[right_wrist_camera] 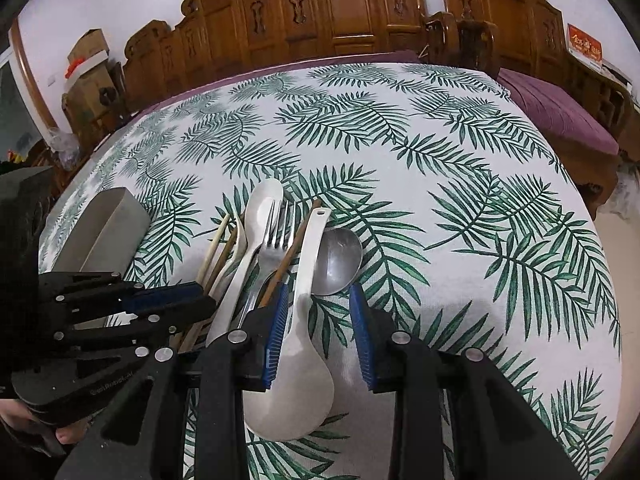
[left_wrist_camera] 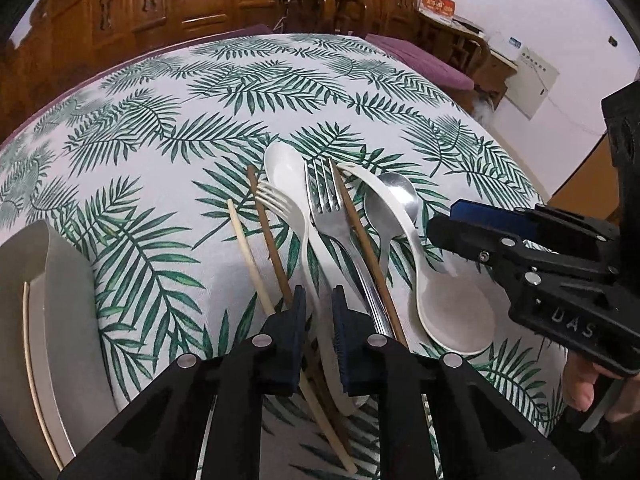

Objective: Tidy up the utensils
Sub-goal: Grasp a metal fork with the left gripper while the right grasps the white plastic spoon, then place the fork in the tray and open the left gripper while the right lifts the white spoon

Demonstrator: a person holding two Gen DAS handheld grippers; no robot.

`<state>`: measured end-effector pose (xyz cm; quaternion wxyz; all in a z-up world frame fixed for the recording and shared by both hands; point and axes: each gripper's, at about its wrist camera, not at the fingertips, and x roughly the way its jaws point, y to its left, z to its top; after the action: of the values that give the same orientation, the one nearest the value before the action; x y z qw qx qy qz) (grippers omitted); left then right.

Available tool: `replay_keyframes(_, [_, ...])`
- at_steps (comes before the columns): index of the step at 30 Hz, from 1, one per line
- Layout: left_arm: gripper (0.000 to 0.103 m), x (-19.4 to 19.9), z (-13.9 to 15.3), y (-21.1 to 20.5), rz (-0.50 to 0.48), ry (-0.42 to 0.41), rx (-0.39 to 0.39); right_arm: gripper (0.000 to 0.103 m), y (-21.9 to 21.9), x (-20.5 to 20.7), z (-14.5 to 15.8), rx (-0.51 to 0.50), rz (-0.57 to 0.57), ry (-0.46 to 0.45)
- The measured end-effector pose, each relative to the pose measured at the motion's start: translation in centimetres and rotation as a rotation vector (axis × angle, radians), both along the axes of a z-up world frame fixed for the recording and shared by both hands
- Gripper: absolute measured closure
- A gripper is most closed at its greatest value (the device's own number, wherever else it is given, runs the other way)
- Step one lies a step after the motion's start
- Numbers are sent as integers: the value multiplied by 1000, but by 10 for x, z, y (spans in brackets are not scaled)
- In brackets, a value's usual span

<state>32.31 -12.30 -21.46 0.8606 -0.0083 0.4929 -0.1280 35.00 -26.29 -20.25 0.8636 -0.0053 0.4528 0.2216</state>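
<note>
Left gripper (left_wrist_camera: 319, 322) up close: matte black printed plastic, angular linkage arms, round silver screw heads at each joint; ribbed dark-blue pads (left_wrist_camera: 343, 342) on the inner finger faces; right gripper (right_wrist_camera: 318, 334) the same black build, brighter blue pads (right_wrist_camera: 275, 340); raised letters "DAS" at four o'clock in the left view; bare fingertips of the right hand (left_wrist_camera: 580, 384) below.

The near ends of the pale bamboo chopstick (left_wrist_camera: 256, 264) and the dark brown wooden chopstick (left_wrist_camera: 272, 248) vanish under the left tongs (left_wrist_camera: 319, 334). The grey rectangular tray (left_wrist_camera: 68, 300) is cut off at the left edge. In the right view, the right tongs (right_wrist_camera: 318, 332) hide the steel fork's (right_wrist_camera: 272, 254) handle.
</note>
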Motion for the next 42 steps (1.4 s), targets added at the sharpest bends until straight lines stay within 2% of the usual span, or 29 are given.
replay_keyframes(3, [92, 4, -4, -1, 9, 16, 12, 69, 2, 0, -2, -4, 7, 3])
replay_keyframes(5, [97, 4, -5, -1, 11, 15, 7, 69, 2, 0, -3, -2, 8, 8])
replay_keyframes(8, [101, -1, 0, 4, 33, -12, -7, 73, 2, 2, -6, 1, 9, 17])
replay_keyframes(13, [101, -14, 10, 13, 44, -31, -40, 75, 7, 3, -8, 4, 20, 27])
replay_keyframes(24, [101, -41, 38, 26, 37, -70, -81, 82, 15, 8, -20, -61, 6, 43])
replay_keyframes(25, [101, -44, 42, 29, 38, -75, -87, 83, 17, 9, -21, -70, 7, 43])
replay_keyframes(27, [101, -49, 46, 32, 36, -82, -86, 92, 19, 8, -23, -89, 8, 40])
replay_keyframes(36, [101, -66, 62, 52, 60, -108, -76, 93, 14, 6, -11, -50, -15, 18])
replay_keyframes(42, [101, -77, 72, 71, 90, -128, -60, 93, 23, -8, 5, -23, 18, -25])
